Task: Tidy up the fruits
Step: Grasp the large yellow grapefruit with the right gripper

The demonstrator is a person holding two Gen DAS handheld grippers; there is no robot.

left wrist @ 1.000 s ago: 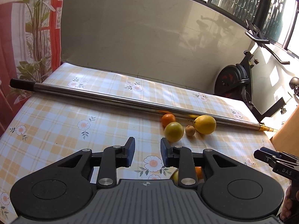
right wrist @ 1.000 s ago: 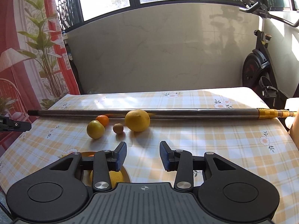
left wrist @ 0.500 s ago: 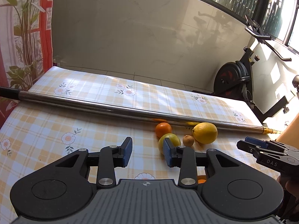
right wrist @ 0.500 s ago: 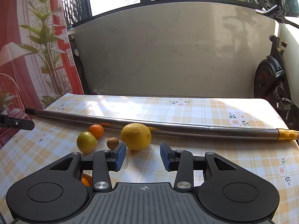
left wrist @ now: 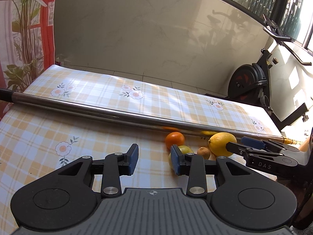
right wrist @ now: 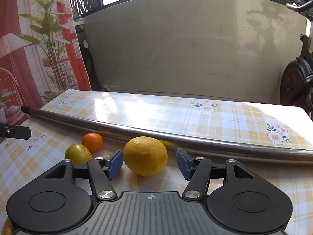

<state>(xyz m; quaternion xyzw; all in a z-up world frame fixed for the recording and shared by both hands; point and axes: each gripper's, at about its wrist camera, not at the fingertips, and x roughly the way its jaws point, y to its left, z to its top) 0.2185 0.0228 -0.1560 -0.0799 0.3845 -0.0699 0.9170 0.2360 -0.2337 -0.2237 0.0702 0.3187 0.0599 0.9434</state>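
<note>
A large yellow lemon (right wrist: pixel 145 155) lies on the checked tablecloth (right wrist: pixel 215 121) in front of a long metal pole (right wrist: pixel 195 139). My right gripper (right wrist: pixel 149 162) has its jaws opening, one on each side of the lemon, and the blue pads (right wrist: pixel 115 161) stand clear of the peel. To the lemon's left are a tangerine (right wrist: pixel 92 142) and a green-yellow fruit (right wrist: pixel 77 154). A small brown fruit (left wrist: pixel 203 152) sits between them. My left gripper (left wrist: pixel 154 161) is open with only cloth in its narrow gap. Its right finger hides part of the green-yellow fruit (left wrist: pixel 184 149).
The metal pole (left wrist: pixel 97 110) runs across the whole table behind the fruit. An exercise bike (left wrist: pixel 252 84) stands past the table's right end, and a printed curtain (right wrist: pixel 29 58) hangs on the left. Orange fruit peeks out under the right gripper's body (right wrist: pixel 7 230).
Both grippers have moved forward toward the fruit. The right jaws have widened and now flank the lemon. The green-yellow fruit has slid behind the left gripper's right finger.
</note>
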